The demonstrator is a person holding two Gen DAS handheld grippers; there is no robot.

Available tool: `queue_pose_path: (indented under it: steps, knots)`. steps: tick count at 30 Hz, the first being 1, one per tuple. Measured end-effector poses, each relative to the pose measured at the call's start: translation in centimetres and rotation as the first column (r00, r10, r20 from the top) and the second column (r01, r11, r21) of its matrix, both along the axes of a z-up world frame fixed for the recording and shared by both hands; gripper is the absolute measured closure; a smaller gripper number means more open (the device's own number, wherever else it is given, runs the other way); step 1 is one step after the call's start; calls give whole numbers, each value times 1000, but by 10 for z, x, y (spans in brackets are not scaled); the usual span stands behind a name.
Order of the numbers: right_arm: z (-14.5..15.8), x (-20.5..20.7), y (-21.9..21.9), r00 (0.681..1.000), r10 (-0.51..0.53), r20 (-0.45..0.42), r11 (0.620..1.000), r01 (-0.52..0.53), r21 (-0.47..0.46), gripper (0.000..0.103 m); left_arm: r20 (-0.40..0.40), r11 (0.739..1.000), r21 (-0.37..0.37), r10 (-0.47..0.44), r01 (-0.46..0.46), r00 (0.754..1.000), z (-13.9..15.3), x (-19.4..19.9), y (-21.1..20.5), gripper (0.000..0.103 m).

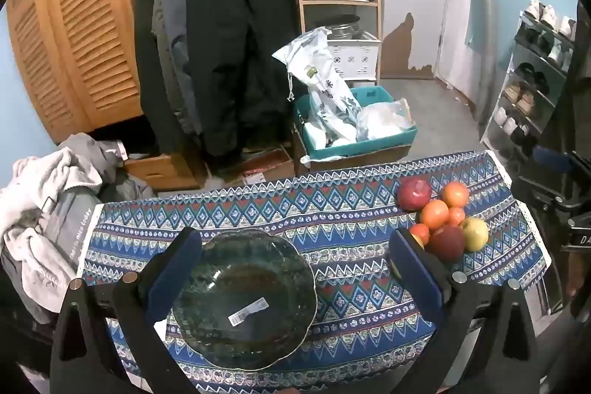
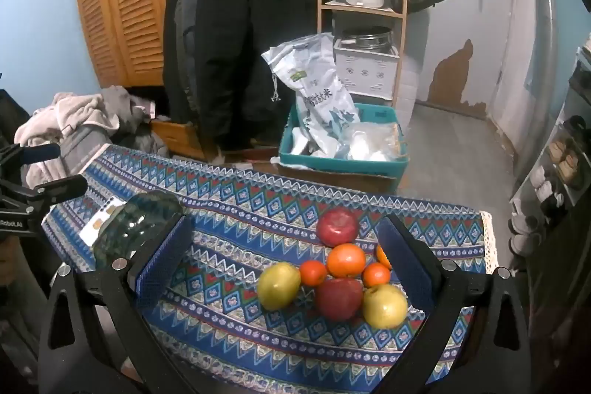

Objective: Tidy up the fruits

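Observation:
A dark green glass bowl [image 1: 243, 298] with a white label inside sits on the patterned tablecloth [image 1: 332, 209], between the fingers of my left gripper [image 1: 295, 268], which hangs open above it. Right of the bowl lies a cluster of fruit [image 1: 439, 216]. In the right wrist view my right gripper [image 2: 284, 261] hovers open over that cluster: two red apples [image 2: 338, 227] [image 2: 339, 298], two yellow-green apples [image 2: 279, 285] [image 2: 385, 305], a large orange [image 2: 346, 259] and small oranges [image 2: 313, 273]. The bowl [image 2: 136, 228] shows at the left, partly behind my finger.
The small table ends just past the fruit [image 2: 487, 235]. Behind it stand a teal bin [image 2: 343, 150] with bags, hanging dark coats [image 2: 236, 36], a wooden shelf [image 2: 362, 6] with pots, piled laundry [image 1: 48, 209] at the left and a shoe rack [image 1: 532, 80] at the right.

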State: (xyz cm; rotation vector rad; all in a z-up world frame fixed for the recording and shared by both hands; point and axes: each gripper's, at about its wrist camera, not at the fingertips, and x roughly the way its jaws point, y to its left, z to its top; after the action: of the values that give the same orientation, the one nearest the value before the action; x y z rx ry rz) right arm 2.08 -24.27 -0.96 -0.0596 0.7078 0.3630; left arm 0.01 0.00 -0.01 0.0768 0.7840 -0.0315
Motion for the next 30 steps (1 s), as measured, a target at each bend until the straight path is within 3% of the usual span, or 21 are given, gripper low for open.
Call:
queue_pose_path:
  steps: [30]
  knots:
    - [2,-1,-4,1000,5,-15,1000,-5,-7,4,-19,1000,-14,-14,13,1000,-3,1,-2,1]
